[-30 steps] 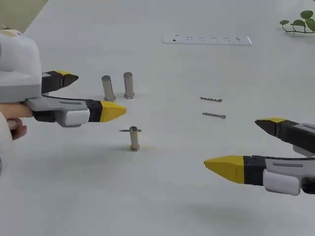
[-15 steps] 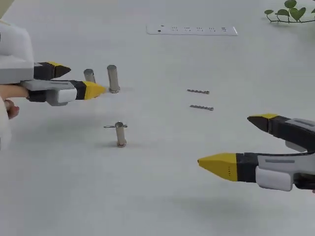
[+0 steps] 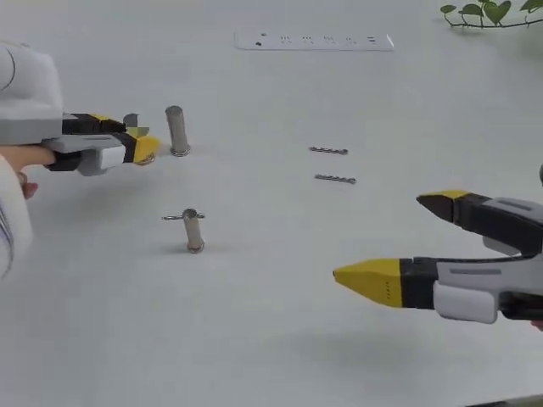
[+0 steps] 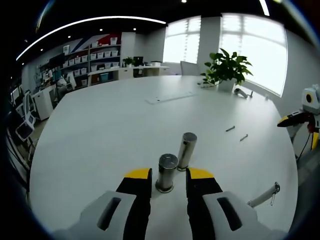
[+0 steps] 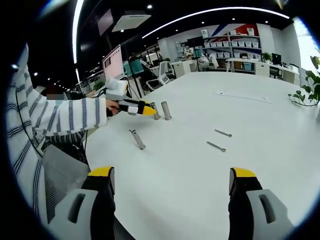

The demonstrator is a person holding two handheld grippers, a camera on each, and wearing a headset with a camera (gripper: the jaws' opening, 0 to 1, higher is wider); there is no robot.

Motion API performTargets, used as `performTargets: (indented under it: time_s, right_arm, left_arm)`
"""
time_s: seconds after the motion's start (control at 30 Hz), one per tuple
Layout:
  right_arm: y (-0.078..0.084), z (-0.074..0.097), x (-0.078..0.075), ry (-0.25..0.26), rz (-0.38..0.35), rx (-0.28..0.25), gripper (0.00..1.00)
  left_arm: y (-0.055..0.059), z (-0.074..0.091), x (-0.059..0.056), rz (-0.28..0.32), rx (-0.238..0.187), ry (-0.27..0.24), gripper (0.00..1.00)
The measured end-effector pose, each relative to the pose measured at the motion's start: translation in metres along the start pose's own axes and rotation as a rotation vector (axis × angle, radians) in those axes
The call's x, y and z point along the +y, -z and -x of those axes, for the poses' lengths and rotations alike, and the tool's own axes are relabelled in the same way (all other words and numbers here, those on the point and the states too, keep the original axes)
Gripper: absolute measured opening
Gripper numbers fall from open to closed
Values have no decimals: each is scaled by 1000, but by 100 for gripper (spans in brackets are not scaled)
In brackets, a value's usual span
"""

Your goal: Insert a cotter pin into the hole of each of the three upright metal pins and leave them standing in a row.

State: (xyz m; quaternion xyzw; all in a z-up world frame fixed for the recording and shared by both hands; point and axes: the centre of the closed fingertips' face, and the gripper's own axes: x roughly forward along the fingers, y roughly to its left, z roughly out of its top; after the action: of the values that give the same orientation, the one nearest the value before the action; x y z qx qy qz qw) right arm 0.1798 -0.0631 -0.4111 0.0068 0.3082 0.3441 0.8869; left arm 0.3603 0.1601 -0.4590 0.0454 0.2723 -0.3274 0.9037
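Observation:
Three upright metal pins stand on the white table. My left gripper (image 3: 140, 142) (image 4: 168, 174) is open, its jaws set narrowly on either side of the leftmost pin (image 3: 131, 121) (image 4: 167, 171), with small gaps showing. A second bare pin (image 3: 176, 130) (image 4: 186, 149) stands just beyond it. Nearer the front stands the third pin (image 3: 193, 229) (image 5: 136, 139) with a cotter pin through its hole. Two loose cotter pins (image 3: 328, 150) (image 3: 335, 179) lie mid-table. My right gripper (image 3: 377, 237) (image 5: 172, 172) hovers wide open and holds nothing at the front right.
A white power strip (image 3: 314, 41) lies at the far side of the table, and plant leaves (image 3: 484, 13) reach in at the far right corner. A person's striped sleeve (image 5: 60, 125) is at the left behind the left gripper.
My left gripper's jaws have narrowed from wide open and now flank the leftmost pin. The head view has shifted. The right gripper has hardly moved.

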Motion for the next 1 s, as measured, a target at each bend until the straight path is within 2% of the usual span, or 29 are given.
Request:
performTargets:
  time_s: [0.07,0.13,0.3,0.4,0.53,0.63,0.83,1.0]
  right_arm:
    - [0,0,0,0,-4,0,94]
    - [1,0,0,-1,-9,2,93]
    - [4,-1,2,-4,-7,17,93]
    - [4,-2,3,-5,-4,21,93]
    - [6,-3,5,-8,-2,32,92]
    - [7,-4,6,-11,3,36,92]
    - [5,-4,7,-9,8,34,92]
    - [4,-3,6,-6,2,32,93]
  left_arm:
    - [1,-2,0,9,2,-1,22]
    - [3,-5,-1,-10,12,-3,20]
    - [2,-7,4,-17,7,-34,11]
    - [2,-7,3,-31,10,-29,10]
    - [1,-6,4,-2,10,-29,10]
    - [1,-6,2,-49,15,-41,10]
    - [1,-3,1,-47,25,-42,9]
    - [-7,7,-6,-44,9,-37,9]
